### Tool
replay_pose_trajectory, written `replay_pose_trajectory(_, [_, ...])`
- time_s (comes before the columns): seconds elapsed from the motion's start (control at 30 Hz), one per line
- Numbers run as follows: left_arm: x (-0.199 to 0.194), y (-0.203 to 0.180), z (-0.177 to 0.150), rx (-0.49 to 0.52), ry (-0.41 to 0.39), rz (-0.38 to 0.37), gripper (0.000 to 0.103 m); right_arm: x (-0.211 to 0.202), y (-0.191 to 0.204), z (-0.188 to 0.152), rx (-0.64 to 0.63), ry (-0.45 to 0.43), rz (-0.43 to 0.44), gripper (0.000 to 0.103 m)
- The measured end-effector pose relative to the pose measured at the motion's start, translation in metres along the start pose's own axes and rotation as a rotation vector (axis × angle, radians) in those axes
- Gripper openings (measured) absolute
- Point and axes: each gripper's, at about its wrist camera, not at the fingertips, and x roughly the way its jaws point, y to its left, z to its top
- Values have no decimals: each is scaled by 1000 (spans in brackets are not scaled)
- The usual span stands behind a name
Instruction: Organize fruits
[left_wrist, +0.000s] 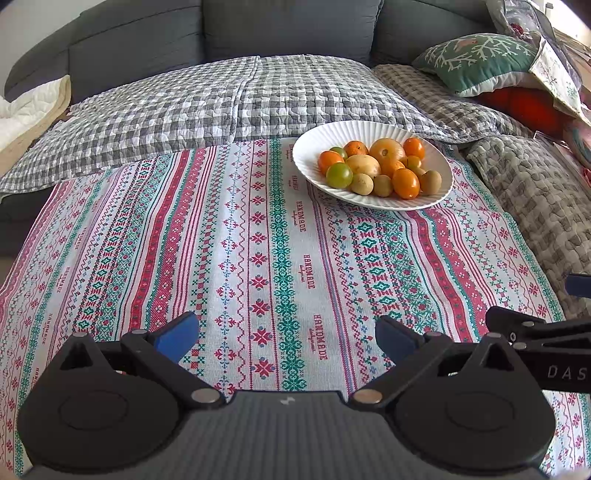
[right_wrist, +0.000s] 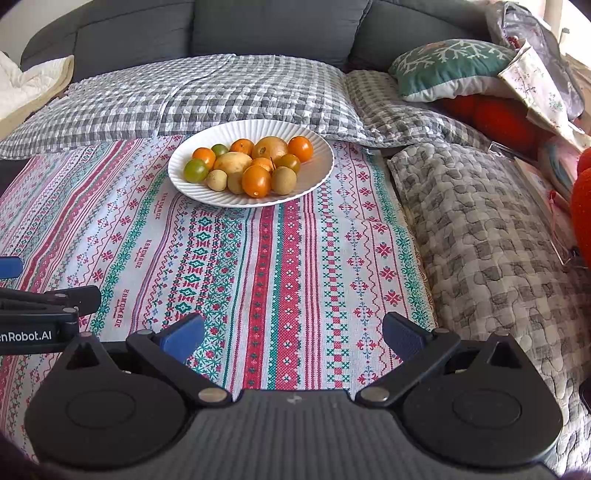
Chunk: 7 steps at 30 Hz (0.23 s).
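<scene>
A white ribbed plate (left_wrist: 321, 144) (right_wrist: 317, 173) sits at the far side of a patterned red, green and white cloth (left_wrist: 258, 258) (right_wrist: 288, 266). It holds a pile of fruits (left_wrist: 380, 168) (right_wrist: 251, 166): orange ones, green ones, a yellow one and small brown ones. My left gripper (left_wrist: 286, 338) is open and empty, low over the near part of the cloth, well short of the plate. My right gripper (right_wrist: 293, 336) is open and empty too, beside the left one, with the plate ahead and slightly left.
A grey sofa (left_wrist: 221, 33) with a grey checked quilt (left_wrist: 221, 99) lies behind the cloth. A second quilt (right_wrist: 480, 229) lies to the right. A green cushion (right_wrist: 443, 66), an orange cushion (right_wrist: 495, 118) and bags are stacked at the far right.
</scene>
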Motion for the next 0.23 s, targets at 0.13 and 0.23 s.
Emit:
replay_pose_trajectory(0.13, [0, 1, 0, 0, 4, 6, 95, 0, 0, 0, 0, 0, 0, 103])
replay_pose_trajectory(0.23, [2, 1, 0, 4, 8, 2, 95, 0, 0, 0, -1, 1, 1, 103])
